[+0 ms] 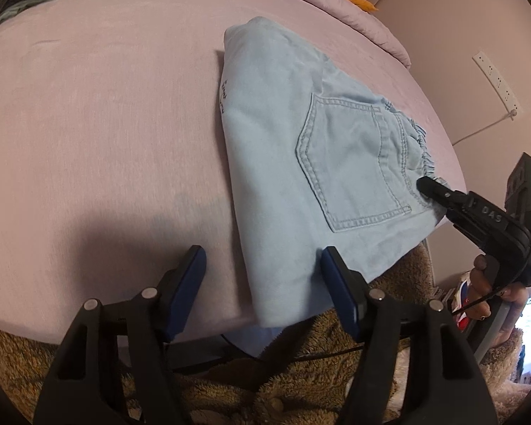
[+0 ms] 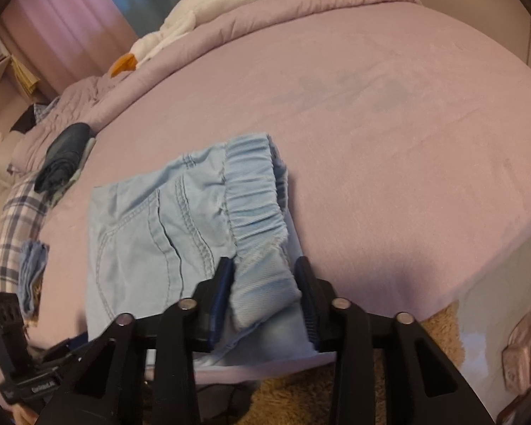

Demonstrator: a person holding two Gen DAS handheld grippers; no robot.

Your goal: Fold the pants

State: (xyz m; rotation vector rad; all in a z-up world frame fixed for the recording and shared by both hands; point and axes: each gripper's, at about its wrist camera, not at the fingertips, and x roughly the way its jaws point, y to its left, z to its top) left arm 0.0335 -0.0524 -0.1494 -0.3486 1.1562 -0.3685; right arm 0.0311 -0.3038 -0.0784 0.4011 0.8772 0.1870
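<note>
Clearly, much of the folding has been done: the pants (image 1: 301, 163) are seen as a compact, layered rectangle of pale blue denim, laid near the front edge of the bed (image 1: 99, 134), with a back pocket facing up.

At the left of the left wrist view, bare lilac sheet is shown. The left gripper (image 1: 262, 265) is held over the near corner of the bundle with its jaws apart; one blue pad is seen over the sheet and the other over the cloth, and nothing is clamped between them. Further right, the right gripper (image 1: 424, 186) is seen with its tip at the gathered waistband (image 1: 416, 141).

In the right wrist view, a dark rolled garment (image 2: 65, 157) and a plaid cloth (image 2: 14, 226) are seen at the left, well apart from the work. In the middle, the elastic waistband is caught between the pads of the right gripper, which are pressed against its bunched end.

What is left is judged to be small: one last fold or a straightening of the waistband end, then release. Whether a further fold is intended cannot be told.
</note>
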